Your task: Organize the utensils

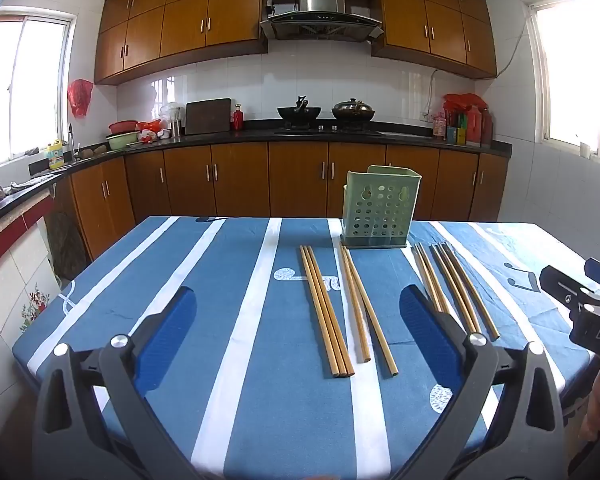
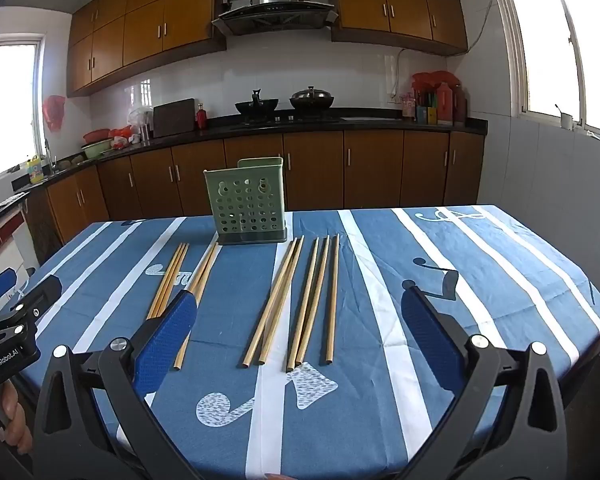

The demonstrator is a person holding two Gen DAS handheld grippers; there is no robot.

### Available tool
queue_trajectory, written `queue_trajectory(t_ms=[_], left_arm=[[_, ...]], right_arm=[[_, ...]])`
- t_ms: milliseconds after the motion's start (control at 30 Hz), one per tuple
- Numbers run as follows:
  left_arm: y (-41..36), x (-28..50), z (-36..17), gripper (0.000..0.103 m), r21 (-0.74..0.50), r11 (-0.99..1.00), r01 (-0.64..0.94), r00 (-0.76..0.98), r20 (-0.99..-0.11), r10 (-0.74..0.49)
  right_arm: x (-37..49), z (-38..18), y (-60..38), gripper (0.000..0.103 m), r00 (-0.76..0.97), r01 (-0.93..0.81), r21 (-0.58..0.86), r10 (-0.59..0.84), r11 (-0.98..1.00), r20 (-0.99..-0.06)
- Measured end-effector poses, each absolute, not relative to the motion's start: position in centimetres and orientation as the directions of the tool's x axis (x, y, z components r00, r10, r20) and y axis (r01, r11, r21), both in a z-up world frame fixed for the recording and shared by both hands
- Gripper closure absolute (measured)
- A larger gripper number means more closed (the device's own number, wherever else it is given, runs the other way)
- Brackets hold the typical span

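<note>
Several wooden chopsticks [image 1: 326, 312] lie side by side on the blue striped tablecloth [image 1: 220, 280], in front of a green perforated utensil holder [image 1: 378, 210] that stands upright near the table's far edge. In the right wrist view the chopsticks [image 2: 296, 300] and the holder [image 2: 247, 202] show too. My left gripper [image 1: 298, 312] is open and empty above the near part of the table. My right gripper [image 2: 300, 312] is open and empty, also above the near part. Each gripper shows at the side of the other's view.
The table's edges [image 2: 580, 360] fall off at left, right and far side. Behind stands a kitchen counter [image 1: 300, 136] with woks, bottles and bowls, with wooden cabinets above and below.
</note>
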State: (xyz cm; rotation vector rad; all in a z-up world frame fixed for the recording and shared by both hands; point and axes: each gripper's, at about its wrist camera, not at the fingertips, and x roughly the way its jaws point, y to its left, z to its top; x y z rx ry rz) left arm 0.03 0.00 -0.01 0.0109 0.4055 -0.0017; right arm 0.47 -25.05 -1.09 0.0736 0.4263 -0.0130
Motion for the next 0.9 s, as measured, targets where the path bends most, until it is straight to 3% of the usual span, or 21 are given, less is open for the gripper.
queue_trajectory(t_ms=[900], left_arm=[[0.00,0.03,-0.01,0.004,0.011,1.000,0.004,0.919,-0.394,0.000]], right_arm=[[0.47,-1.22,-25.33,0.002,0.910,0.030,0.072,0.002,0.997,-0.414]])
